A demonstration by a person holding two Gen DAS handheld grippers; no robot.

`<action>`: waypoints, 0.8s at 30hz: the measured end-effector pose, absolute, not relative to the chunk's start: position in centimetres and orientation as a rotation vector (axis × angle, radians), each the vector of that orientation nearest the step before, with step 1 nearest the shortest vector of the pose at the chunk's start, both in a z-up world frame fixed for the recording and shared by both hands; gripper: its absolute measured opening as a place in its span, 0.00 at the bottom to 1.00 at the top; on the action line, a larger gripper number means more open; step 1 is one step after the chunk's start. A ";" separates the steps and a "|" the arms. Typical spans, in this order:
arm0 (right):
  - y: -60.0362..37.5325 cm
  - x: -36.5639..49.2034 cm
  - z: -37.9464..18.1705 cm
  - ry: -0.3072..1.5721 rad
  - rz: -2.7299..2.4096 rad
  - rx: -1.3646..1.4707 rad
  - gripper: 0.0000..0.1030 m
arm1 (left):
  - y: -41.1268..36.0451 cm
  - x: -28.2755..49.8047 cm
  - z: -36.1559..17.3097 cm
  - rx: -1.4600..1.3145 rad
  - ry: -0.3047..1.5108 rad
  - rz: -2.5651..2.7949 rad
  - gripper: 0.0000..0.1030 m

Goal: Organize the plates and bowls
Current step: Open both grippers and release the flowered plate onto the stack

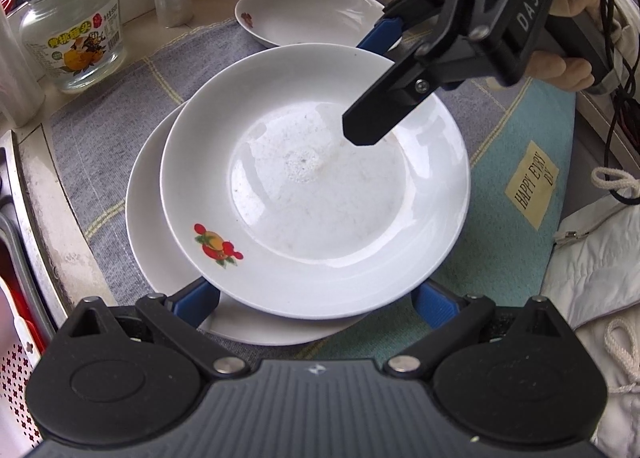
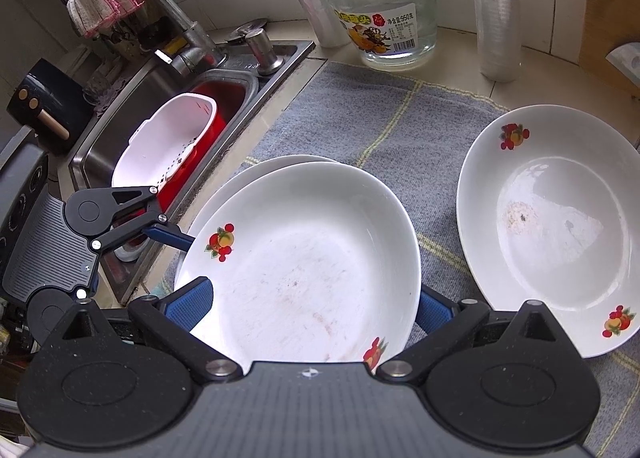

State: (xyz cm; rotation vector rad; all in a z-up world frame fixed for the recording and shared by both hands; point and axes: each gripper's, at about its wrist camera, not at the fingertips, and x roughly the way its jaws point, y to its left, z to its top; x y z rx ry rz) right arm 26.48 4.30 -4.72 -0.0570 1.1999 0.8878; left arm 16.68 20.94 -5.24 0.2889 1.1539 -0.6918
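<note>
Left wrist view: top plate (image 1: 316, 194) stacked on lower plate (image 1: 160, 250), grey mat (image 1: 120, 106). Left gripper (image 1: 316, 304) spread wide, plate rim between fingers. Right gripper (image 1: 372, 78) wide, over far rim. Third plate (image 2: 556, 226) apart.

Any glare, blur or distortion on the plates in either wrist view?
Left wrist: window glare streaks the top plate, focus sharp, fisheye bends the sink edge. Right wrist: soft sheen on the separate plate; glass jar bowed near the rim.
</note>
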 end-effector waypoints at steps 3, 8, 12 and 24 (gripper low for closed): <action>4.0 26.4 -4.6 1.198 0.891 -0.044 1.00 | 20.9 16.9 -5.2 0.298 1.174 -0.694 0.98; 3.4 26.3 -4.4 1.192 0.899 -0.013 1.00 | 20.6 17.2 -5.1 0.317 1.207 -0.689 0.98; 3.1 26.1 -4.4 1.185 0.906 0.003 1.00 | 20.5 17.2 -5.1 0.320 1.226 -0.671 0.98; 2.6 26.2 -4.4 1.172 0.923 0.027 1.00 | 20.1 17.1 -4.9 0.327 1.239 -0.604 0.99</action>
